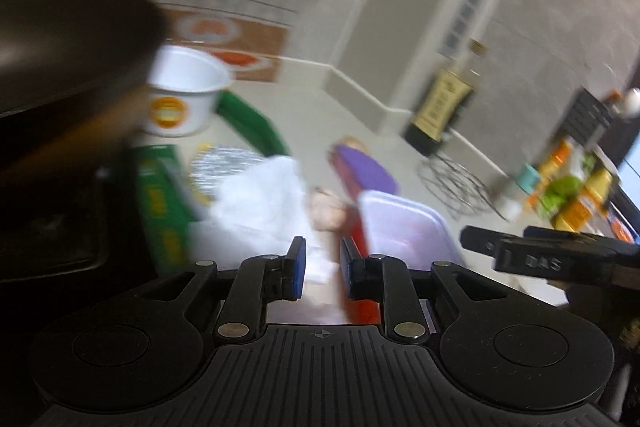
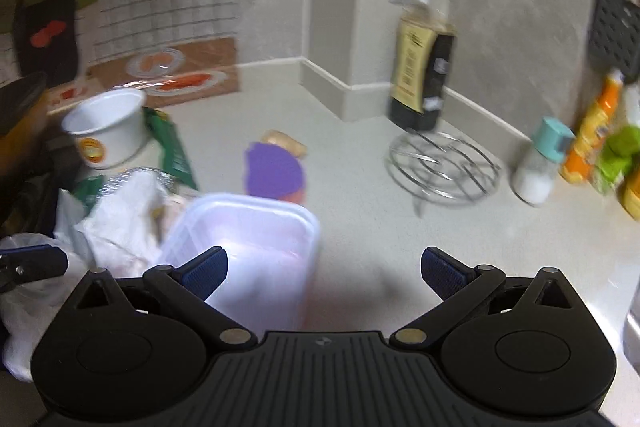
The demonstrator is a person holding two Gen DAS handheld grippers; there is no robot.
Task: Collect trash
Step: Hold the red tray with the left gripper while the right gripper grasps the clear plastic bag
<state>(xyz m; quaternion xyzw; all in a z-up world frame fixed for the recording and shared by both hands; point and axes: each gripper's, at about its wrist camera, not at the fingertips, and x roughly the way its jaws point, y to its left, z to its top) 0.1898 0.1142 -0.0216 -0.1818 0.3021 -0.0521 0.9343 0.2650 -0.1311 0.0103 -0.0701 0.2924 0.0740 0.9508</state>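
Observation:
Trash lies on a pale counter: a white paper cup (image 2: 107,125), green wrappers (image 2: 172,143), crumpled white plastic (image 2: 124,223), a translucent lidded tub (image 2: 248,247) and a purple-capped item (image 2: 275,171). In the left wrist view the cup (image 1: 184,91), the white plastic (image 1: 260,203) and the tub (image 1: 400,227) show too. My left gripper (image 1: 322,263) is nearly shut, with white plastic and something red showing between its pads; whether it grips is unclear. My right gripper (image 2: 324,267) is open and empty, its left finger (image 2: 206,269) over the tub.
A dark sauce bottle (image 2: 424,67) stands in the back corner. A wire trivet (image 2: 442,167), a salt shaker (image 2: 540,163) and orange and green bottles (image 2: 592,135) sit at the right. A dark pan (image 1: 72,43) is at the left. The right gripper's finger (image 1: 532,259) shows in the left view.

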